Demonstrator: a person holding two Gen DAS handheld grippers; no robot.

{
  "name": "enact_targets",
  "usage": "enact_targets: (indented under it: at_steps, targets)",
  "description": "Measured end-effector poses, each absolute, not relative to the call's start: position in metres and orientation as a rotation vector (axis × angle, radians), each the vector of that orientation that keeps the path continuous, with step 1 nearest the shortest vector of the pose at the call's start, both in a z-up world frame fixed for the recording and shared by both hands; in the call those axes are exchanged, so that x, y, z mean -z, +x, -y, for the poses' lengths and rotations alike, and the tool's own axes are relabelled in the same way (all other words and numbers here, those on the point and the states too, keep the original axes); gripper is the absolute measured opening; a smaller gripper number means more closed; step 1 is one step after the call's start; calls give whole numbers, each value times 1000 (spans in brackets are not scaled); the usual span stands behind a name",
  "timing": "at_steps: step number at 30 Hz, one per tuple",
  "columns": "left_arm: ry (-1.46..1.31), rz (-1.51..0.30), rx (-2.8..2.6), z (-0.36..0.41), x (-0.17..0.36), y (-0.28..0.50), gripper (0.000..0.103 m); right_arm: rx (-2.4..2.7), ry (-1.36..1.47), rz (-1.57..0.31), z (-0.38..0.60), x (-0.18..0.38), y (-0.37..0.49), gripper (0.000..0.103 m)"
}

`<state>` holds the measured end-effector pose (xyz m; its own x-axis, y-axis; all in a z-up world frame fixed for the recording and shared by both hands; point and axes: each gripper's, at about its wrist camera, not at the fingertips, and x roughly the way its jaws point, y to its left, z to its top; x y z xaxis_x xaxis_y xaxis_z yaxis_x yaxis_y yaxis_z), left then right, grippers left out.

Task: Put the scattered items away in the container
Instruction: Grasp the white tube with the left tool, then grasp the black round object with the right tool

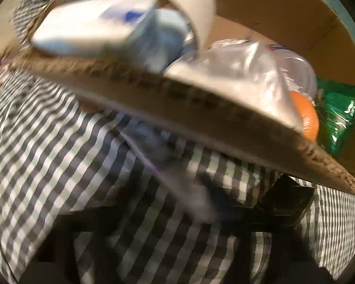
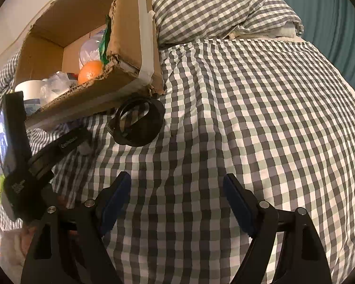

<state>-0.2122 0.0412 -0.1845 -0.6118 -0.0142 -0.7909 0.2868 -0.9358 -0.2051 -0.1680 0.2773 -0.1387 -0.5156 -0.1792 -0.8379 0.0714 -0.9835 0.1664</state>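
Cardboard box (image 2: 130,35) on the checked bed (image 2: 248,118) holds an orange (image 2: 90,71). Only the right view shows the black ring (image 2: 136,124) beside it, and the right hand-held gripper (image 2: 177,203) spread, empty. In the blurred left view, I cannot tell the left hand-held gripper's state.

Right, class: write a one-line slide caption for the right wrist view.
Open hand-held gripper above checked grey-and-white bedding, near a black ring-shaped object beside the brown cardboard box.

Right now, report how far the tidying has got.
Done: an orange, white tape roll, green packet and clear plastic bags sit in the brown cardboard box. In hand: nothing; the right gripper is open. Left: the black ring-shaped item on the checked bedcover.
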Motion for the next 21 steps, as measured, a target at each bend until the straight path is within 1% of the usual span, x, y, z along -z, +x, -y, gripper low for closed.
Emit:
enact_targets:
  at_steps: [2, 4, 12, 14, 18, 21]
  targets:
    - [1299, -516, 2645, -35, 183, -211, 31, 2612, 1460, 157, -275, 139, -167, 80]
    - [1306, -545, 2644, -29, 182, -209, 28, 2613, 1455, 149, -272, 138, -167, 80]
    - [1291, -550, 2646, -7, 164, -184, 22, 2556, 1400, 167, -245, 134, -186, 78]
    - [1282, -554, 2645, 0, 157, -176, 21, 2538, 1388, 182, -235, 135, -196, 72]
    - [1273, -529, 2649, 5, 152, -172, 21, 2514, 1403, 225, -220, 143, -218, 67]
    - [1276, -526, 2652, 5, 153, -172, 21, 2500, 1417, 244, -213, 150, -230, 44]
